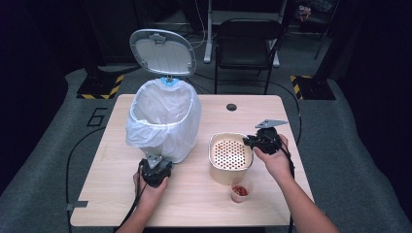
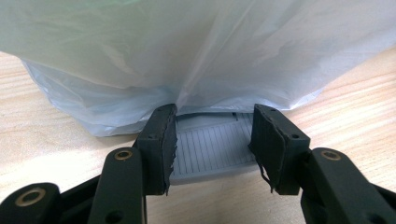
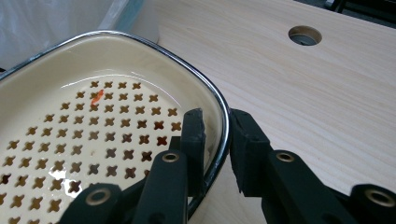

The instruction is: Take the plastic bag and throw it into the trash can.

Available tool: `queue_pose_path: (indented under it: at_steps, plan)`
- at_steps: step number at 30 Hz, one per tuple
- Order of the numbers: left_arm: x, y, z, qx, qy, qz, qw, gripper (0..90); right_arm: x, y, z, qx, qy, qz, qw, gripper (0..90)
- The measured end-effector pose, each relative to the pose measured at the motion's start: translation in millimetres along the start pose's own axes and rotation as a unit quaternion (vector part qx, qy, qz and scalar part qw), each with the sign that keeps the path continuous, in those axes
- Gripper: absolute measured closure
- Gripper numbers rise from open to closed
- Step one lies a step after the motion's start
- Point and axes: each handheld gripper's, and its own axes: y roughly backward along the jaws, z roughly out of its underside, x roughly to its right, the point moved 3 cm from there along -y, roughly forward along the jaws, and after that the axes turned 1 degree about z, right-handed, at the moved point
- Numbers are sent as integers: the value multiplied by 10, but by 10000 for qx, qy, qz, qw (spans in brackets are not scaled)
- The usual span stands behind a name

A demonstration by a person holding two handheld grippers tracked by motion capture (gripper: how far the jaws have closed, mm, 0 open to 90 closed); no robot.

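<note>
A pedal bin (image 1: pixel 165 121) lined with a white bag stands at the table's left, its grey lid (image 1: pixel 163 51) tipped up and open. My left gripper (image 1: pixel 156 170) is at the bin's foot. In the left gripper view its jaws (image 2: pixel 215 112) are shut on the sides of the grey ribbed pedal (image 2: pixel 212 149) under the bag's hem. A cream enamel pot (image 1: pixel 231 155) with a perforated insert (image 3: pixel 93 121) sits mid-right. My right gripper (image 1: pixel 250 141) is shut on the pot's rim (image 3: pixel 216 116), one jaw inside the wall and one outside.
A small clear cup (image 1: pixel 239 190) holding red bits stands just in front of the pot. The wooden table (image 1: pixel 194 204) has a cable hole (image 1: pixel 231 107) near its far edge. A black chair (image 1: pixel 245 43) stands beyond the table.
</note>
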Motion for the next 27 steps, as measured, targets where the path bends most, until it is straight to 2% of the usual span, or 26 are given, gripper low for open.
queue_pose_path:
  at_steps: [1,3,5,7,9,10,16,26,27]
  plan:
    - [0,0,0,3,3,1,10000,504,0,5,5,3,0,-9,10000,742]
    - [-2,0,1,-3,-11,-6,10000,504,-6,27,9,75,-48,24,10000,630]
    - [-2,1,0,-5,-9,0,10000,504,-18,73,12,143,-89,-46,9998,599]
    - [-16,13,3,-104,-115,6,9999,504,-30,140,19,210,-72,-33,9997,556]
    - [-6,5,1,-38,-37,-1,10000,504,-46,220,26,304,-106,-67,9995,527]
    - [-14,12,3,-98,-105,8,9999,504,-57,273,37,353,-123,-110,9992,506]
    - [-15,13,3,-106,-112,6,9999,504,-123,485,151,468,21,-226,9986,418]
    - [-17,13,2,-106,-124,3,9999,504,-167,818,452,732,-13,-349,9967,352]
    - [-5,3,1,-26,-28,-5,10000,504,-175,836,489,726,14,-366,9967,346]
